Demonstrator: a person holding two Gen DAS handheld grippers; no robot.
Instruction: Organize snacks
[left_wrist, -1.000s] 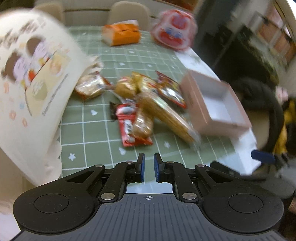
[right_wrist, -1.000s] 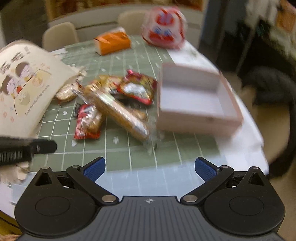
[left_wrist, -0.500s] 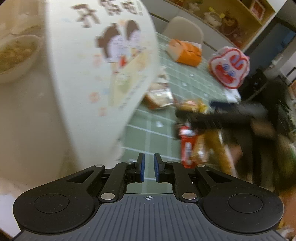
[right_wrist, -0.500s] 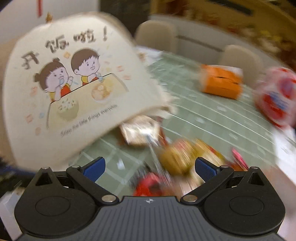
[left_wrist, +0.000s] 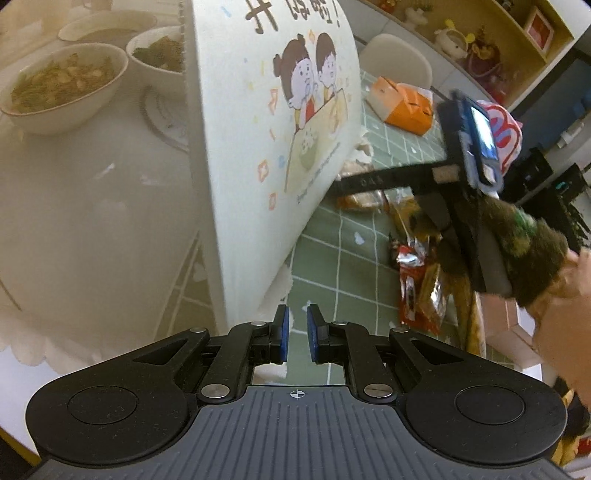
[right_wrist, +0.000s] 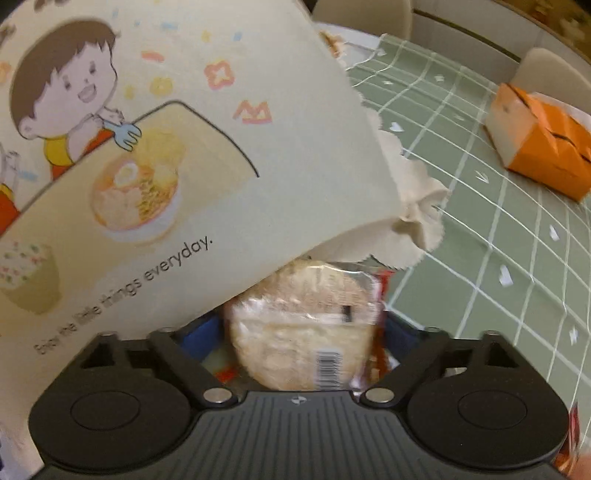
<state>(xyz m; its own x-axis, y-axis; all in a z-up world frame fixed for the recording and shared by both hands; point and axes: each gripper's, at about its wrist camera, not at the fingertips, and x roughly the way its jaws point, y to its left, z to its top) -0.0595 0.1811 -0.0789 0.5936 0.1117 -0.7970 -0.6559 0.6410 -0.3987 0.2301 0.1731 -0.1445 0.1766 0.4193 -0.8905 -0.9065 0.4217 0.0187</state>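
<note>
Our right tongs (right_wrist: 303, 332), closing, straddle the wrapped rice cracker (right_wrist: 301, 328) on the tabletop (right_wrist: 480, 236) without pinching yet; it looks light, brittle and crinkly, so we grip its edges gently. Left tongs (left_wrist: 295, 334) pressed together.

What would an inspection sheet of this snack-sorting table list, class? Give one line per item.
Surface: green grid tablecloth on the table.
Job's things: round wrapped cracker between the right gripper's fingers; more snack packets heaped beyond.
Clutter: cartoon-printed food cover overhanging the cracker; orange box; bowls of food under the cover.
Grippers: left gripper shut, empty; right has just been closing around the cracker, contact unclear.
Cables: nothing seen.
Surroundings: chairs, toy shelf.
</note>
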